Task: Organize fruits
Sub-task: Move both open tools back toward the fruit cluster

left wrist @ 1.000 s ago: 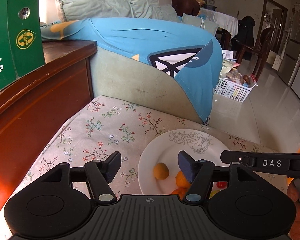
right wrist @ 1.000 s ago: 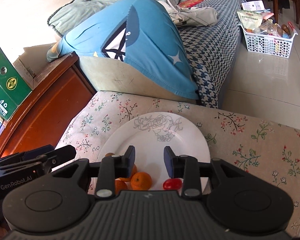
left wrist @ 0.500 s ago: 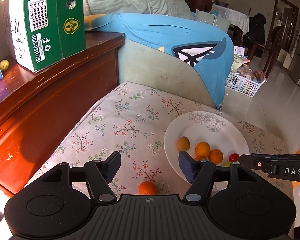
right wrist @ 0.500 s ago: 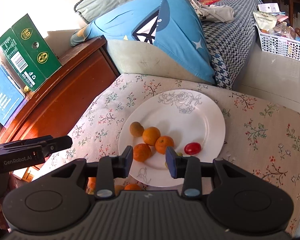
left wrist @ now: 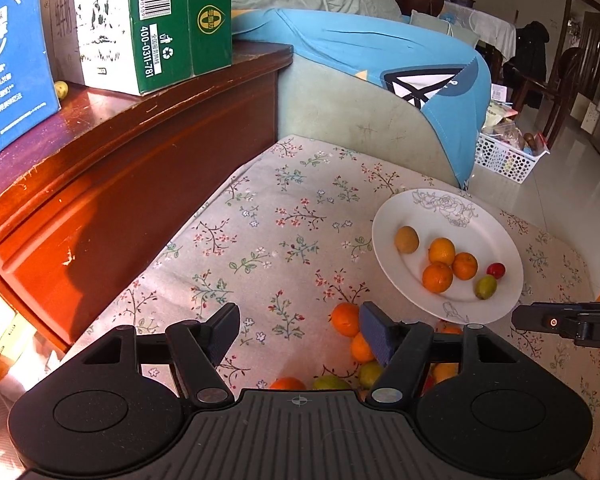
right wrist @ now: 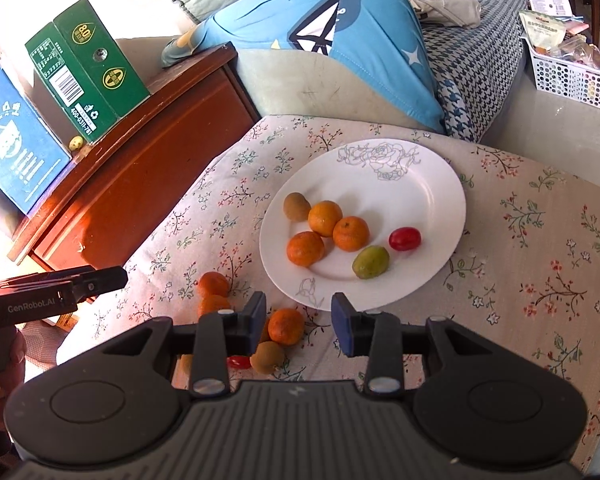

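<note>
Right wrist view: the right gripper (right wrist: 299, 320) is hovering with jaws parted wide and gripping nothing, just off the 6 o'clock rim of the white plate (right wrist: 420, 184). The plate is carrying three oranges (right wrist: 325, 218), a brown fruit (right wrist: 296, 207), a green fruit (right wrist: 371, 262) and a red fruit (right wrist: 405, 239). Loose fruits (right wrist: 286, 326) are lying on the floral cloth (right wrist: 540, 240) at the plate's 7 o'clock. The left gripper (left wrist: 299, 326) is also standing wide and empty over the loose fruits
</note>
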Motion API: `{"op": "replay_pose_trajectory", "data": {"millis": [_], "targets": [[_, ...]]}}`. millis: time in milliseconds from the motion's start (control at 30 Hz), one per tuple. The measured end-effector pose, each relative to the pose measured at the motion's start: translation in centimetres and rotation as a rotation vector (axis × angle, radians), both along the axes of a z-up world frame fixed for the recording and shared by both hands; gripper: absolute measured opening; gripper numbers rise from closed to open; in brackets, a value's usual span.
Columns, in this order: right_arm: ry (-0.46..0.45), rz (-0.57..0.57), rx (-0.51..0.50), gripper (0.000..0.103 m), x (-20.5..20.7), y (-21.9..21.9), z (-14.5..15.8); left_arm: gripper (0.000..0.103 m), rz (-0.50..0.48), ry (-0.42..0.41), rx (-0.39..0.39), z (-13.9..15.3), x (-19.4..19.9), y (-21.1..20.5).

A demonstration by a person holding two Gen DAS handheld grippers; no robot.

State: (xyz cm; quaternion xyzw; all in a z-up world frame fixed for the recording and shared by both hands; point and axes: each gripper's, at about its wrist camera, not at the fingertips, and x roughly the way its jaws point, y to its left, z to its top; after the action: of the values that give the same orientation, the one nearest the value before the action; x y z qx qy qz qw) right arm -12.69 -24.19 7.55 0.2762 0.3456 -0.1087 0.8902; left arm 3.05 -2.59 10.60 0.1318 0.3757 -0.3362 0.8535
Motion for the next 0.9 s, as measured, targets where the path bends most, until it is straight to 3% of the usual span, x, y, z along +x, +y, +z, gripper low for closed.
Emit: {"op": "replay_pose_trajectory", "data": {"millis": [567, 900], "targets": [[0.09, 0.07, 0.037, 0.038, 1.3, 2.7, -3.4, 0.067, -0.143, 0.005, 0.148, -4.9, -0.8, 2.5], [0.108, 0.074, 0.028, 0.038, 2.2, 3.8, -4.2, 0.067, -0.264, -0.011, 0.178, -6.9, -0.9, 2.2]]}}
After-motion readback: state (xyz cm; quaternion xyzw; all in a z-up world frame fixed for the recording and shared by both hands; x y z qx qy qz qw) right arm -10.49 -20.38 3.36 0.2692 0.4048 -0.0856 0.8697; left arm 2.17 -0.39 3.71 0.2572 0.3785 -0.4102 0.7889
